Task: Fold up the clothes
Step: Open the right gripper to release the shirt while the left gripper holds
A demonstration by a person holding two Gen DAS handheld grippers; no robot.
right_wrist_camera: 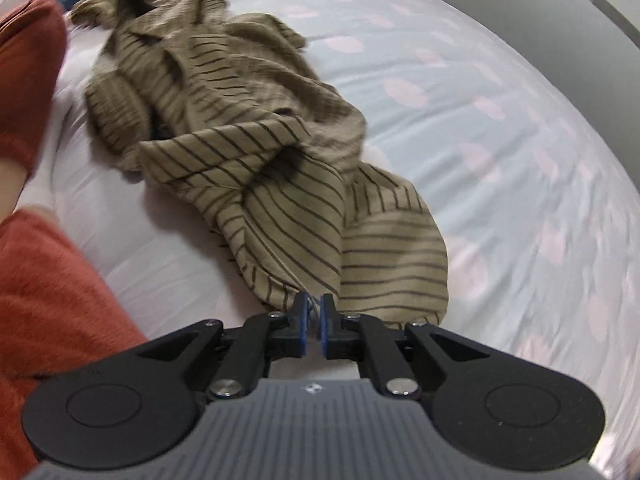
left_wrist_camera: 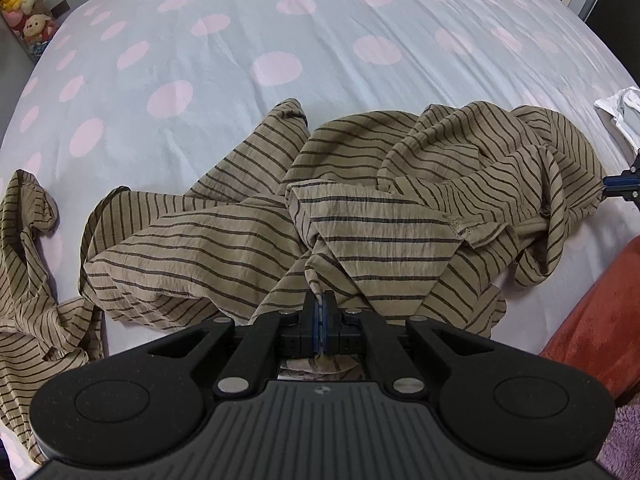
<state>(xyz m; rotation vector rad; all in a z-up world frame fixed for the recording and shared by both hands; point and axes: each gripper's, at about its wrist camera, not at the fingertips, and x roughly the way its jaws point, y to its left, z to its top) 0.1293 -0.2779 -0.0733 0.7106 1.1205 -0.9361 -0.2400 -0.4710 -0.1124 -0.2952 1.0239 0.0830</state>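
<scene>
A tan garment with dark stripes (left_wrist_camera: 360, 208) lies crumpled across a bed with a pale blue sheet with pink dots (left_wrist_camera: 280, 40). My left gripper (left_wrist_camera: 321, 304) is shut on a fold of the garment at its near edge, the cloth pinched between the blue pads. In the right wrist view the same garment (right_wrist_camera: 280, 200) runs away in a long bunch. My right gripper (right_wrist_camera: 314, 306) sits at its near end, jaws a narrow slit apart, with the hem lying at the fingertips. Its tip shows at the garment's right edge (left_wrist_camera: 620, 188).
A person's rust-red fuzzy sleeve (right_wrist_camera: 48, 300) lies along the bed's near side (left_wrist_camera: 592, 312). A white cloth item (left_wrist_camera: 620, 116) sits at the far right. Purple fleece (left_wrist_camera: 624, 444) is at the lower right. Plush toys (left_wrist_camera: 24, 4) stand beyond the bed's far left corner.
</scene>
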